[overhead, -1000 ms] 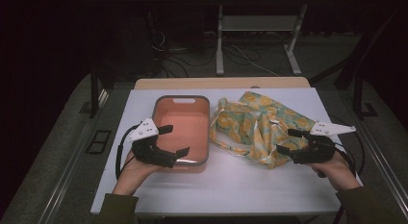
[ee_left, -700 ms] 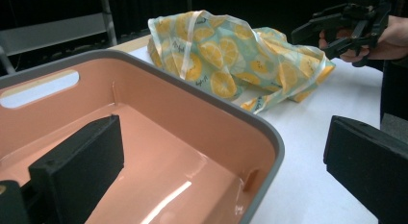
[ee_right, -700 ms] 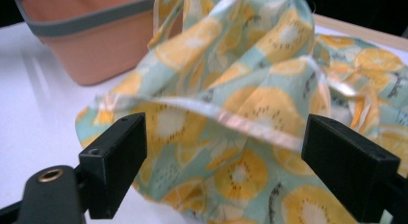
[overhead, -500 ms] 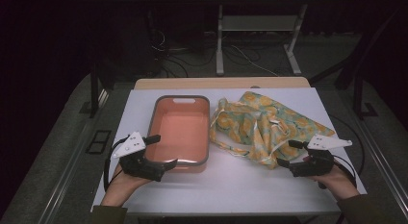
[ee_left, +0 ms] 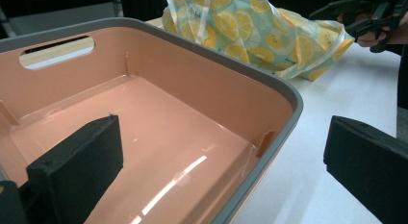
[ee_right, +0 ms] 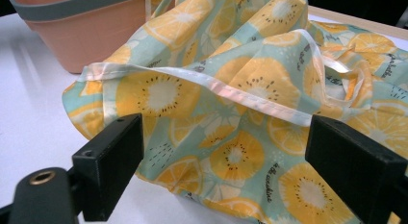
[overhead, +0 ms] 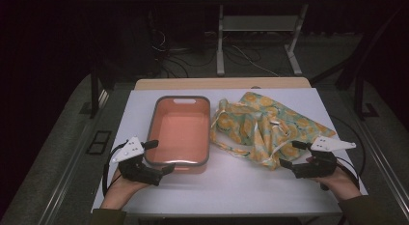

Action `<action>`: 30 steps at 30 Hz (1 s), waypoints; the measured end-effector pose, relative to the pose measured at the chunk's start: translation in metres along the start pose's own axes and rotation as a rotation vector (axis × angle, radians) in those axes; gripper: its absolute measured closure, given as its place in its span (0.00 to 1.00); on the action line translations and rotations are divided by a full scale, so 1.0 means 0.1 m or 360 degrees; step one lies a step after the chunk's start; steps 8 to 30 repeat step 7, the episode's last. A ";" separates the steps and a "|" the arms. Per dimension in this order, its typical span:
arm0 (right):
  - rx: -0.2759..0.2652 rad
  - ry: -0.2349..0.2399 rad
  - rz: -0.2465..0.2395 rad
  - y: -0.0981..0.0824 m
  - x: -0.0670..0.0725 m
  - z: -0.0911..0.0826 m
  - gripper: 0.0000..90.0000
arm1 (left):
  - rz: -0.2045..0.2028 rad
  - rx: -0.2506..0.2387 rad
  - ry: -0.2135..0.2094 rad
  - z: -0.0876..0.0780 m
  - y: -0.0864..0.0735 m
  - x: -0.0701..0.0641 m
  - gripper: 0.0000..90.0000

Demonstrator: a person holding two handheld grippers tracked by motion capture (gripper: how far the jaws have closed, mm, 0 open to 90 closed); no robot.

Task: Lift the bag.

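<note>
Hands come in from the bottom edge of the white table (overhead: 241, 191). The left gripper (overhead: 156, 160) sits at the near corner of the orange tub (overhead: 181, 131). Its jaws are wide apart and hold nothing. In the left gripper view, one jaw is over the inside of the tub and the other is outside over the table, so the grey rim (ee_left: 269, 75) runs between them. The tub is shiny inside, with a slot handle (ee_left: 55, 51) in its far wall.

The right gripper (overhead: 289, 155) is at the near right of the table. Its jaws are wide apart too and hold nothing. They point at the near edge of the lemon cloth (overhead: 263, 126), which lies crumpled just beside the tub on its right. A pale ribbon edge (ee_right: 240, 96) runs across the cloth.

Farther back, past the table, are dark floor, cables (overhead: 241, 53) and grey metal legs (overhead: 220, 41).
</note>
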State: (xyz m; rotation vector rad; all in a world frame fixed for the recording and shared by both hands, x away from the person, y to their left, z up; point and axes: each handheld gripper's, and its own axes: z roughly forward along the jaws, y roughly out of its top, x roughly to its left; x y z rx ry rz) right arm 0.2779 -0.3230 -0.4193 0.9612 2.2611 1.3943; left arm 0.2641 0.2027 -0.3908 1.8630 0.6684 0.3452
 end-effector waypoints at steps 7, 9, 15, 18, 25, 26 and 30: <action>-0.0005 0.0013 -0.0005 0.00 0.01 0.00 0.14 | -0.0005 0.0008 -0.0012 0.01 0.00 -0.01 0.00; -0.0005 0.0013 -0.0005 0.00 0.01 0.00 0.14 | -0.0005 0.0008 -0.0012 0.01 0.00 -0.01 0.00; -0.0005 0.0013 -0.0005 0.00 0.01 0.00 0.14 | -0.0005 0.0008 -0.0012 0.01 0.00 -0.01 0.00; -0.0005 0.0013 -0.0005 0.00 0.01 0.00 0.14 | -0.0005 0.0008 -0.0012 0.01 0.00 -0.01 0.00; -0.0005 0.0013 -0.0005 0.00 0.01 0.00 0.14 | -0.0005 0.0008 -0.0012 0.01 0.00 -0.01 0.00; -0.0005 0.0013 -0.0005 0.00 0.01 0.00 0.14 | -0.0005 0.0008 -0.0012 0.01 0.00 -0.01 0.00; -0.0005 0.0013 -0.0005 0.00 0.01 0.00 0.14 | -0.0005 0.0008 -0.0012 0.01 0.00 -0.01 0.00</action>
